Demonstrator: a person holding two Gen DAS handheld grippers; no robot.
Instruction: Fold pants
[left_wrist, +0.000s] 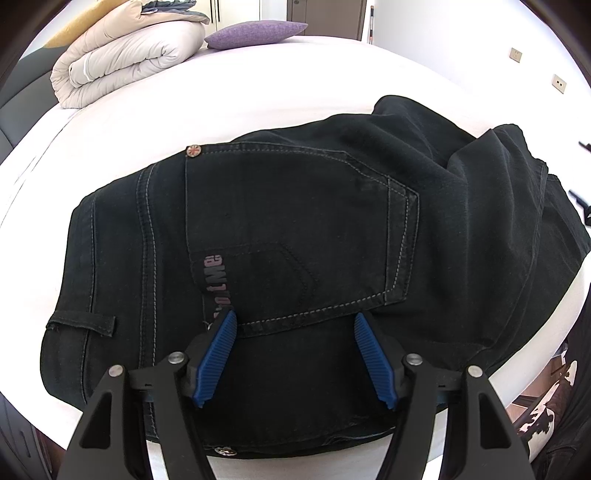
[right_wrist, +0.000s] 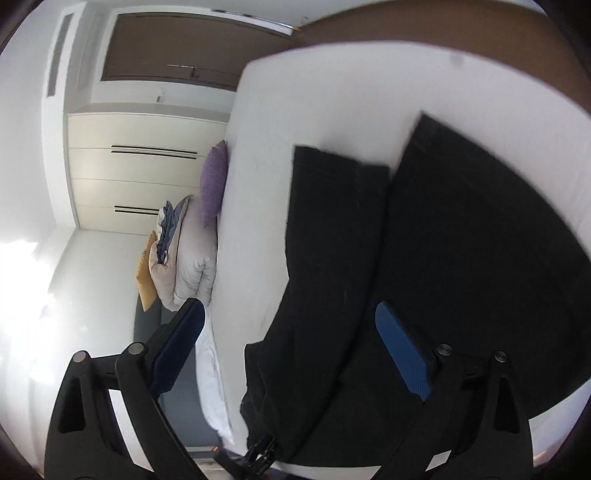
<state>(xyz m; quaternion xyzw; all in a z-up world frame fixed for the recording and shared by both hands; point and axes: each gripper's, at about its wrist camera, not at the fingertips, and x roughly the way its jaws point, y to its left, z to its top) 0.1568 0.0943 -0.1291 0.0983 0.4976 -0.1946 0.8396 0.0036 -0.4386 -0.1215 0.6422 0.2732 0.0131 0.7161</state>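
Black jeans (left_wrist: 295, 206) lie flat on the white bed (left_wrist: 258, 92), back pocket up with a red-patterned rivet (left_wrist: 193, 150) at its corner. My left gripper (left_wrist: 294, 319) points down at the pocket's lower seam. Its blue pads (left_wrist: 218, 354) stand apart over the flat cloth and pinch nothing. In the right wrist view, rolled sideways, the two legs of the jeans (right_wrist: 461, 240) stretch side by side across the bed (right_wrist: 332, 103). My right gripper (right_wrist: 290, 304) hovers above them, wide open, with nothing between its fingers.
A folded beige duvet (left_wrist: 125, 62) and a purple cushion (left_wrist: 255, 33) sit at the far end of the bed. A white wardrobe (right_wrist: 144, 170) and a brown door (right_wrist: 192, 48) stand beyond. The bed's edge and a patterned floor (left_wrist: 543, 417) are at the right.
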